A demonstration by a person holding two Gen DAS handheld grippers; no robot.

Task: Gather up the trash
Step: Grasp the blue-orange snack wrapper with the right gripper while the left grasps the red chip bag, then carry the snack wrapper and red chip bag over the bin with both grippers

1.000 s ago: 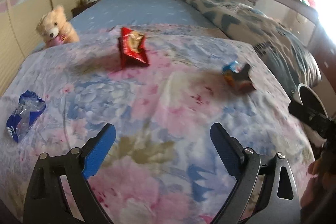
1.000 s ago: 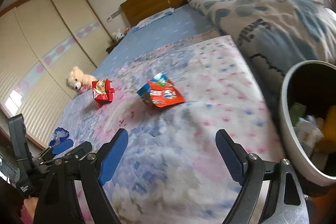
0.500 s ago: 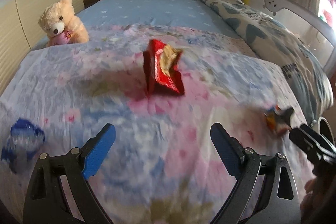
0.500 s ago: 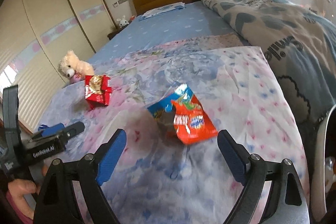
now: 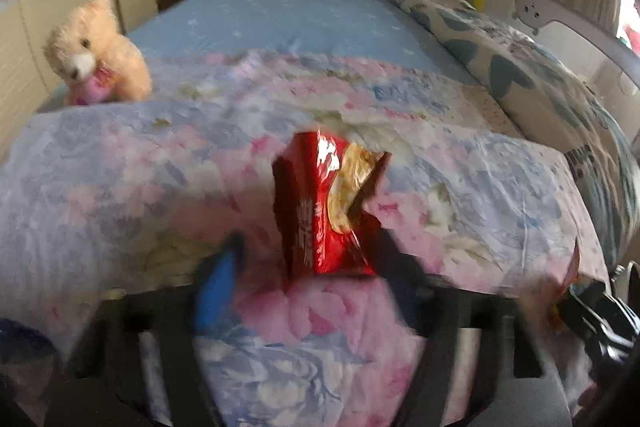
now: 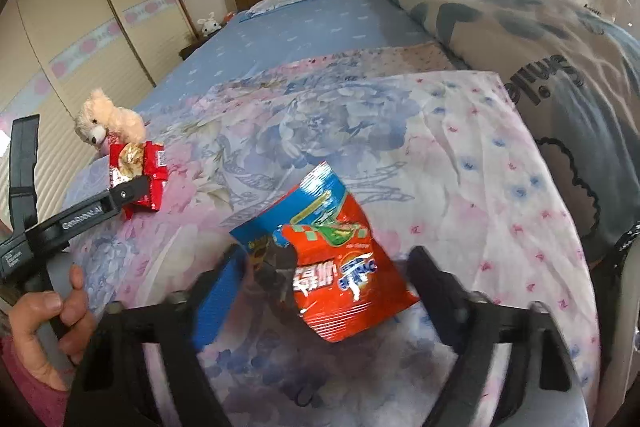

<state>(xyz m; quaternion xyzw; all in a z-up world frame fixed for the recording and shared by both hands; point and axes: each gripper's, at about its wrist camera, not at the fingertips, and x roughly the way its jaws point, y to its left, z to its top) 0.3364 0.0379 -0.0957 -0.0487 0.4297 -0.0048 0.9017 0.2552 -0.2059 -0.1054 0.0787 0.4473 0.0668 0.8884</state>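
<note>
A red snack bag (image 5: 320, 211), torn open at the top, stands on the flowered quilt (image 5: 120, 187). My left gripper (image 5: 311, 251) straddles its lower part with the jaws closing. The blurred blue pad (image 5: 218, 287) is still a little off the bag's left side. From the right wrist view, one left finger (image 6: 124, 193) lies against this red bag (image 6: 150, 167). An orange and blue snack bag (image 6: 340, 259) lies flat between the fingers of my right gripper (image 6: 328, 259). Its jaws are closing too, and the bag looks unsqueezed.
A teddy bear (image 5: 96, 55) sits at the quilt's far left edge. A rolled duvet (image 6: 520, 27) runs along the right side of the bed. A pale bin rim (image 6: 629, 307) shows at the right edge. A hand (image 6: 48, 315) holds the left gripper's handle.
Both grippers moved forward and slightly down across the quilt. The red bag now sits between the left fingers and the orange bag between the right. Both jaws have narrowed.
</note>
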